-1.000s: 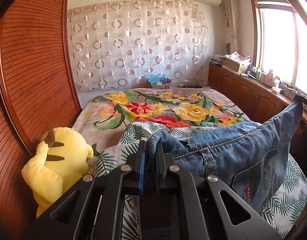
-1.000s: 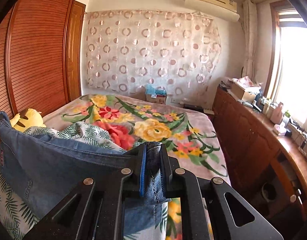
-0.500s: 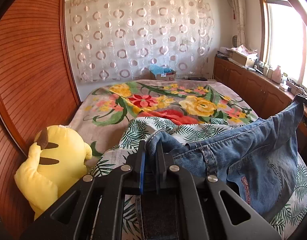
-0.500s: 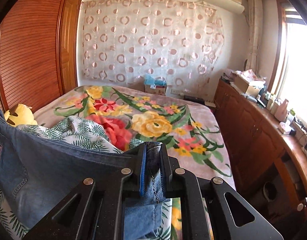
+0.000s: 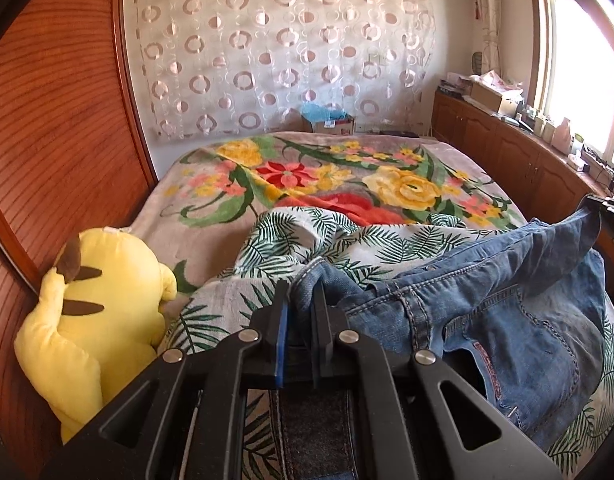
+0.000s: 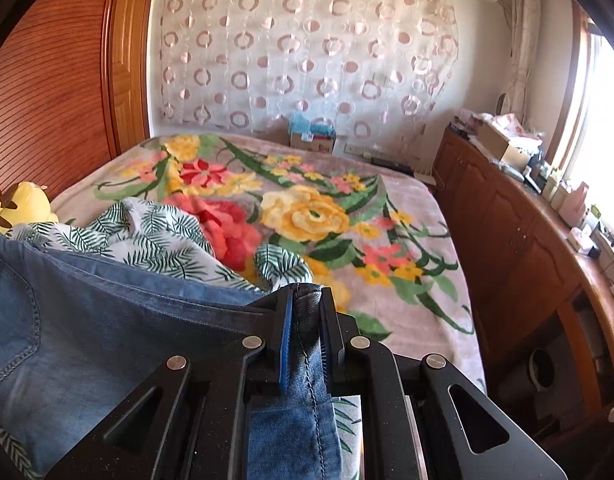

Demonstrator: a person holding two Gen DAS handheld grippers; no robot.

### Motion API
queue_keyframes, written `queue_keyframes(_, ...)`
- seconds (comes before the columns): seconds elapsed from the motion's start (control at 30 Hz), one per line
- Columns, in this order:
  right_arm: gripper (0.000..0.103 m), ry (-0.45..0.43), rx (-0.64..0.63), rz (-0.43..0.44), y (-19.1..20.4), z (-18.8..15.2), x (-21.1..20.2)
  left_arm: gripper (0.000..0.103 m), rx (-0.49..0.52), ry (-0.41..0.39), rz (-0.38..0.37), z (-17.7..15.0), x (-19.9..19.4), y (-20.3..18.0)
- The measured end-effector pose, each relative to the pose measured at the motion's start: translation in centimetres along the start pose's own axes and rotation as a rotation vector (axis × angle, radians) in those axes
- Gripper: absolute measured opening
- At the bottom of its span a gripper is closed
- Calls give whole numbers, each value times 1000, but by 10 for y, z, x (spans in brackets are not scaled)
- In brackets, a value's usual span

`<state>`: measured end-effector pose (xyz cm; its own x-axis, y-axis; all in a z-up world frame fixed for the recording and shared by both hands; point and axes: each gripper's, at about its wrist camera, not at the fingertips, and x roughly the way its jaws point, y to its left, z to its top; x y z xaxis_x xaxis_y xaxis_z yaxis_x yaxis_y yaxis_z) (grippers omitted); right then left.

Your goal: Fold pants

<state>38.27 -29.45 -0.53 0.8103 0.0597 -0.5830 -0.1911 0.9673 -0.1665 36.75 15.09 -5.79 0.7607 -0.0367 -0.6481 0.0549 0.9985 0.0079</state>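
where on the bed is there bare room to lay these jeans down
Free: the floral blanket, from the leaf-print sheet to the far cardboard box, bordered by the wooden cabinets. Crowded: the near end, with the sheet, the jeans and the yellow plush toy.

Daylight floods in from window (image 6: 603, 128) at right, blown out to white glare; room bright; fisheye bends edges, dark vignette corners; slight soft blur

A circle-patterned sheer curtain (image 6: 307, 52) covered the far wall; low wooden cabinets (image 6: 507, 216) ran beneath a bright window (image 5: 579, 80).
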Motion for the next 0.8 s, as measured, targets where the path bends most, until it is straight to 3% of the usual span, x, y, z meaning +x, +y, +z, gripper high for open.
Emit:
queue_keyframes(0.33,12,70,48,9,-6,18,19,24,36,21,9,1,-2,0)
queue_keyframes(0.43,12,74,44,6,-7,19,16,43,54,27,1,-2,-4,0)
queue_keyframes(0.63,30,55,60,-24,-9,18,7,47,78,51,-21,-8,-1,-5)
queue_keyframes(0.7,40,47,71,-26,-10,15,2,76,64,54,-49,-11,0,-6)
queue_keyframes(0.8,42,34,72,-21,-8,11,-4,81,60,49,-76,-14,1,-12)
